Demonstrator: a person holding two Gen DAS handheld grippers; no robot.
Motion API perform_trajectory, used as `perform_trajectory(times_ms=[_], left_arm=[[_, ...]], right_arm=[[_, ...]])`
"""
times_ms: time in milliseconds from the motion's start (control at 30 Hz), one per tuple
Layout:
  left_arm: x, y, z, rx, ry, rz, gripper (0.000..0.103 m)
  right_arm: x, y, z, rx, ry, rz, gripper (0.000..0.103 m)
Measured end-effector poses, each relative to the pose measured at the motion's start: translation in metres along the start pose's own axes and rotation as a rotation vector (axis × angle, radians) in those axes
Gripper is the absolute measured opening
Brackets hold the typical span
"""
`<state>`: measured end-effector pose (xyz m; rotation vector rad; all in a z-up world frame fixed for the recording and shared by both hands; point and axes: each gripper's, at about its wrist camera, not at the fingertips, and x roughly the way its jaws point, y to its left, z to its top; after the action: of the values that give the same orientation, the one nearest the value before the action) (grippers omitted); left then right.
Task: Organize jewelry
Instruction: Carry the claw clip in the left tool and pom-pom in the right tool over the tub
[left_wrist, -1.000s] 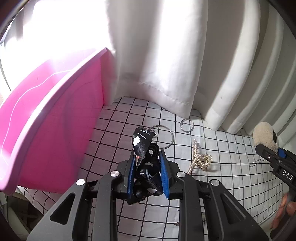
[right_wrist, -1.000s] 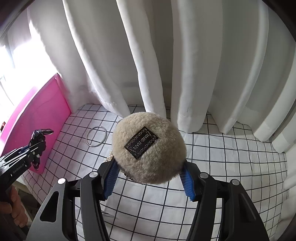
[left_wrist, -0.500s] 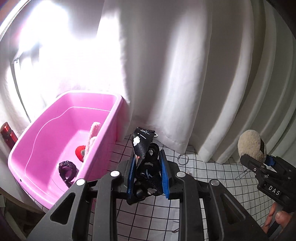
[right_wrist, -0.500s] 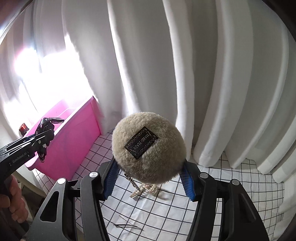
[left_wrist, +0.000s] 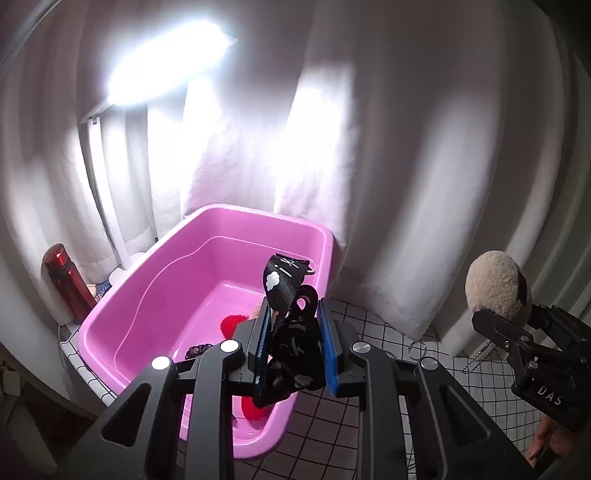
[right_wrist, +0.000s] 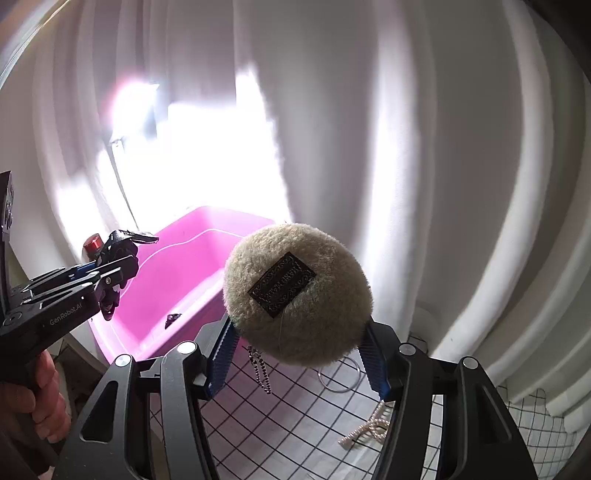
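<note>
Pink plastic tub (left_wrist: 207, 258): my left gripper (left_wrist: 293, 343) above it clamps a black patterned strap (left_wrist: 284, 291). Beside the tub, my right gripper (right_wrist: 297, 354) squeezes a beige fluffy pompom (right_wrist: 295, 295).

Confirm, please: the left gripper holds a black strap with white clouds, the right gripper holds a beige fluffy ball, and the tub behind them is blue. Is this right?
Not fully. The tub is pink, not blue, as the left wrist view shows. The rest stands: the left gripper holds the black strap with white clouds, and the right gripper holds the beige fluffy ball.
</note>
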<state>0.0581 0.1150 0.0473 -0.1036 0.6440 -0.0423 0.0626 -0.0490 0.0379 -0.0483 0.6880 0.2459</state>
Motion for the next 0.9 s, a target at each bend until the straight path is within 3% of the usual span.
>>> perform_trajectory(times_ms=[500, 900], left_arm=[[0.02, 0.096, 0.002, -0.085, 0.042, 0.115, 0.024], [0.064, 0.128, -0.017, -0.107, 0.153, 0.131, 0.024]], right_arm=[[0.069, 0.111, 0.038, -0.153, 0.054, 0.159, 0.057], [0.144, 0.15, 0.03, -0.199, 0.194, 0.165, 0.057]])
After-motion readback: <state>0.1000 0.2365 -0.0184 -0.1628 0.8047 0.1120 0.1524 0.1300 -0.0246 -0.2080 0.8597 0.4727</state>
